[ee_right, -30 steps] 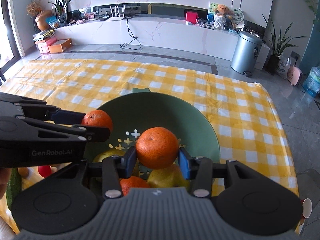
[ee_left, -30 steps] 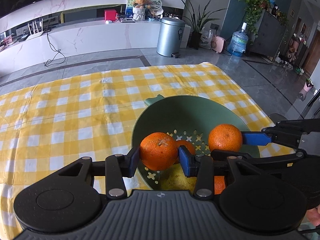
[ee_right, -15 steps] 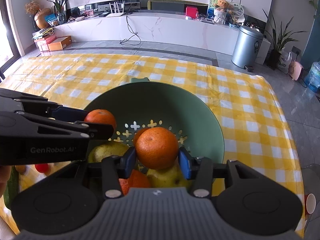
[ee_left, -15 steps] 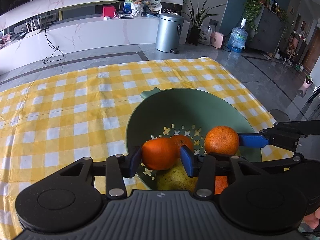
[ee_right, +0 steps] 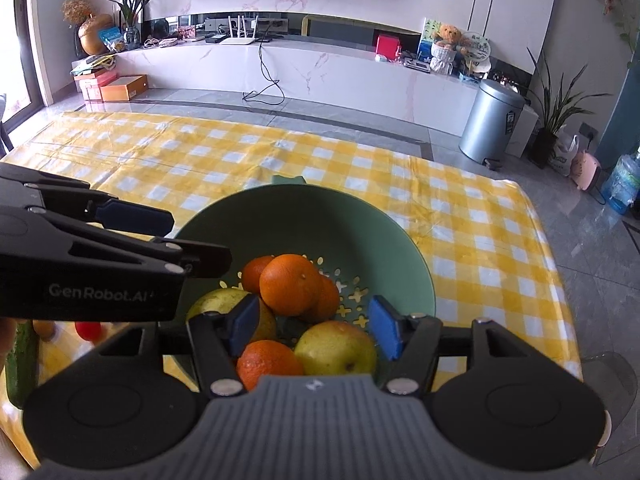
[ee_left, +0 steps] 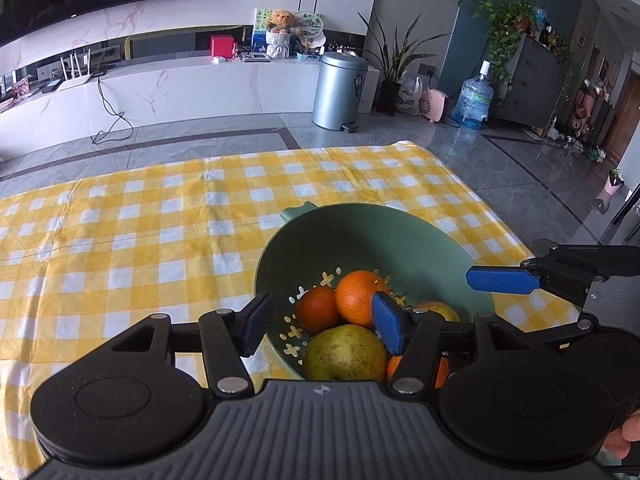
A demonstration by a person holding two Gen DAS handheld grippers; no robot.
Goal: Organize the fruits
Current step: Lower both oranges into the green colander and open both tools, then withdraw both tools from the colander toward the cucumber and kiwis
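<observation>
In the right wrist view the left gripper (ee_right: 168,236) hides the green colander's (ee_right: 404,256) left rim and most of a red fruit (ee_right: 86,330), while a dark green item (ee_right: 18,364) is cut off by the left edge.

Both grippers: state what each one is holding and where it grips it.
Nothing is held. The left gripper and right gripper have just been opening, jaws empty, above the oranges in the green colander.

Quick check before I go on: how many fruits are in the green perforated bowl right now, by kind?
In the green perforated plastic bowl, from the right wrist view:
Round orange citrus fruits: 4
Yellow-green pears: 2
Total: 6
</observation>
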